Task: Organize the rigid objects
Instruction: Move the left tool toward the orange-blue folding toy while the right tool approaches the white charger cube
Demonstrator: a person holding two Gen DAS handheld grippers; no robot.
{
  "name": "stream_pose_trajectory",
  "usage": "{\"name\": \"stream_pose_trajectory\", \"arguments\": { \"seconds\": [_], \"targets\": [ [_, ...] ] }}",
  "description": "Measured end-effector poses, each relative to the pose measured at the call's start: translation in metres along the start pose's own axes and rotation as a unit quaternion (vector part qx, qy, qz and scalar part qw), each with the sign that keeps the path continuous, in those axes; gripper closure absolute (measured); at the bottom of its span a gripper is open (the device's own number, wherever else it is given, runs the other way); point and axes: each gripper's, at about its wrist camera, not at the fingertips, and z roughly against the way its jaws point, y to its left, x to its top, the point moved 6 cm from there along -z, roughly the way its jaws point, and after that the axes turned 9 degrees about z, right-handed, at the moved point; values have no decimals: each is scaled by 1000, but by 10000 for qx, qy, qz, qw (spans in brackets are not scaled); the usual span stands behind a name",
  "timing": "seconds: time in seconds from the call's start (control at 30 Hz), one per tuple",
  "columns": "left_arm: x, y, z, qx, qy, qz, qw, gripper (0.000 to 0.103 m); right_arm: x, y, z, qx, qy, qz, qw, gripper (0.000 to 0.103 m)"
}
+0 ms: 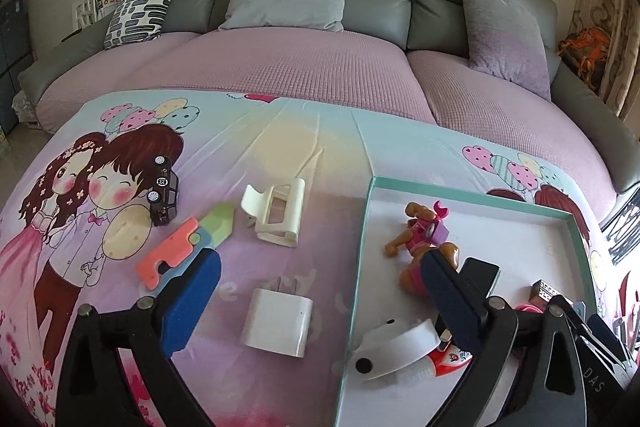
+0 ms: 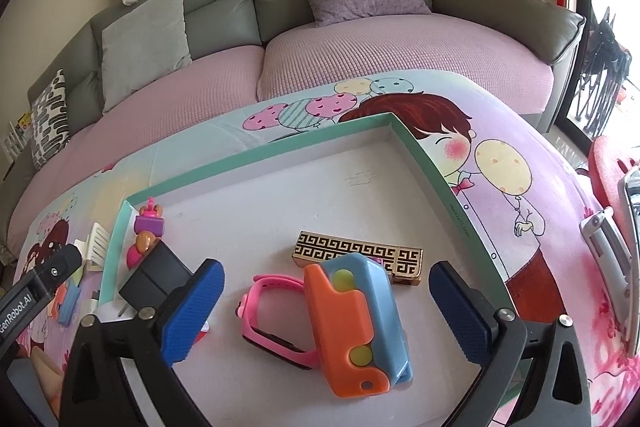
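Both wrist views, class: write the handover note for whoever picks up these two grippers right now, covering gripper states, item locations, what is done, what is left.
Left gripper: open, empty, above the white charger.
Right gripper: open, empty, over the box, around the orange-and-blue toy.
In the box: orange-and-blue toy lying on the pink watch, gold patterned case, black adapter, puppy figure, white-and-red item.
Still on the cloth: white charger, white clip, orange-and-green toy knife, black toy car.
Left: move those four into the box.
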Motion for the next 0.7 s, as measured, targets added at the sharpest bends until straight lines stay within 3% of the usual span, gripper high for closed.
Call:
{"name": "stream_pose_trajectory", "arguments": {
  "seconds": [0.33,0.7],
  "targets": [
    [6,13,6,237,-81,-55,9997,3,9,11,13,215,-214,-45,9995,0],
    [26,66,18,675,-232,230,9972,3,13,79,22,795,-337,476,9951,0]
  ]
}}
